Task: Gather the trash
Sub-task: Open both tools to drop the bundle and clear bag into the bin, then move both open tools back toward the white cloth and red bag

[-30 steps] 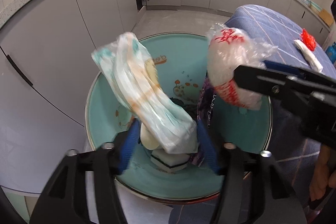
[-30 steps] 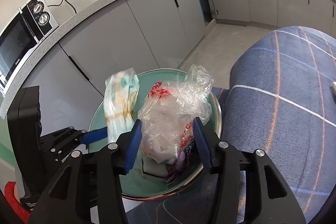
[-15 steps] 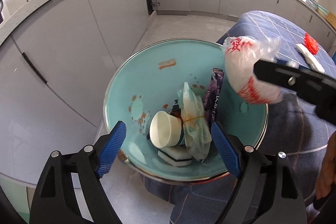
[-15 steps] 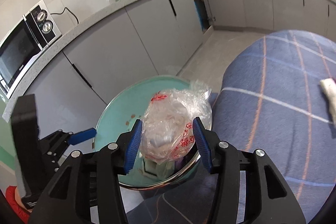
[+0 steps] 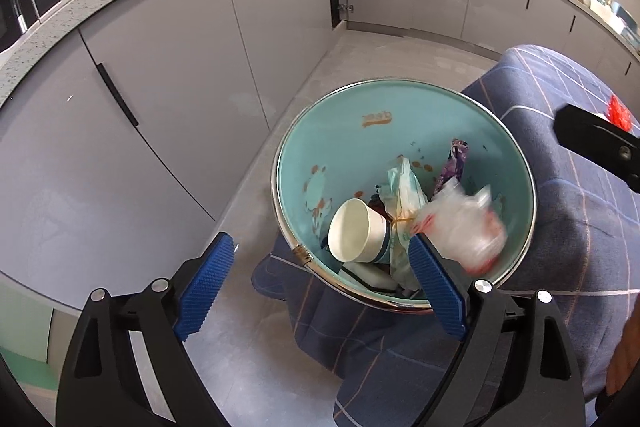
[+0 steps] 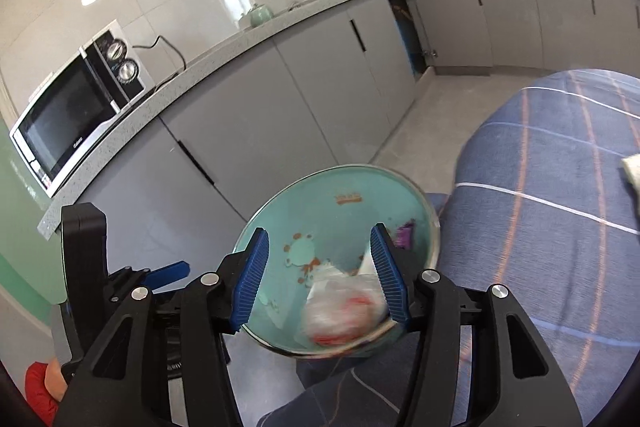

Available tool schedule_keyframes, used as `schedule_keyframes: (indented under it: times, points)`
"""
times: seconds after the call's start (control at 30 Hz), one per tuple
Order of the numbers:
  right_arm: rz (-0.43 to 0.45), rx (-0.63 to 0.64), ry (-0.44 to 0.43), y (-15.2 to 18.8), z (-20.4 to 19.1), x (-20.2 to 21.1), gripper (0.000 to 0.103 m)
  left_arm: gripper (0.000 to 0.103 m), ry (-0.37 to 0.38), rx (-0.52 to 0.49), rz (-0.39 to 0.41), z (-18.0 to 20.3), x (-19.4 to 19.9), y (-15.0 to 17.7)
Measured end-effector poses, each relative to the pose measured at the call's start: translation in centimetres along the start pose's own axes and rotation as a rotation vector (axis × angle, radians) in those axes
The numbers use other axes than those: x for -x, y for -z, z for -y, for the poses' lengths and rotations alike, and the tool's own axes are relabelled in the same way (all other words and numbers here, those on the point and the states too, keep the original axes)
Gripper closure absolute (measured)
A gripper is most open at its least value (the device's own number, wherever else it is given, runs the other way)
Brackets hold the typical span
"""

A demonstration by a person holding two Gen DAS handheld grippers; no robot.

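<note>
A teal bin [image 5: 360,139] with a metal rim stands at the edge of the blue checked tablecloth [image 5: 568,211]. It holds a white paper cup [image 5: 356,235], a tied wet-wipe pack [image 5: 406,199] and a purple wrapper [image 5: 452,163]. A clear plastic bag with red print [image 5: 464,227] is blurred, falling into the bin [image 6: 340,223]; the bag also shows in the right wrist view [image 6: 344,311]. My left gripper [image 5: 320,291] is open and empty above the bin's near side. My right gripper [image 6: 324,279] is open over the bin.
Grey cabinets [image 5: 180,75] and floor lie beyond the bin. A microwave [image 6: 76,115] sits on the counter. A red scrap [image 5: 618,115] lies on the tablecloth to the far right, and a white item [image 6: 632,171] at the right edge.
The left gripper let go of the wipe pack into the bin and pulled back. The right gripper opened and the plastic bag is dropping into the bin.
</note>
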State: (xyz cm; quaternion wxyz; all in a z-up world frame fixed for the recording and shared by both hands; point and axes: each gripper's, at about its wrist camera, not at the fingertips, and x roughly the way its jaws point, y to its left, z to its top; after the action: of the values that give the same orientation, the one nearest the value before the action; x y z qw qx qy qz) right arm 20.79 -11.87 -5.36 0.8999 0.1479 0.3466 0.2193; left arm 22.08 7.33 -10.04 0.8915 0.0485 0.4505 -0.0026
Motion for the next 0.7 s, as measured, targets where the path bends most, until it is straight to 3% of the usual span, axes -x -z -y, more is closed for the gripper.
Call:
schedule_keyframes:
  times: [0.13, 0.43, 0.7]
  points:
    - [0.044, -0.027, 0.078, 0.6, 1.6, 2.5, 0.048, 0.015, 0.028, 0.002, 0.024, 0.9, 0.8, -0.4]
    - [0.15, -0.11, 0.381, 2.6, 8.7, 9.9, 0.047, 0.014, 0.165, -0.005, 0.055, 6.6, 1.3, -1.6]
    - [0.172, -0.18, 0.502, 3.8, 13.5, 13.2, 0.047, 0.014, 0.251, -0.087, 0.062, 14.0, 1.4, -2.0]
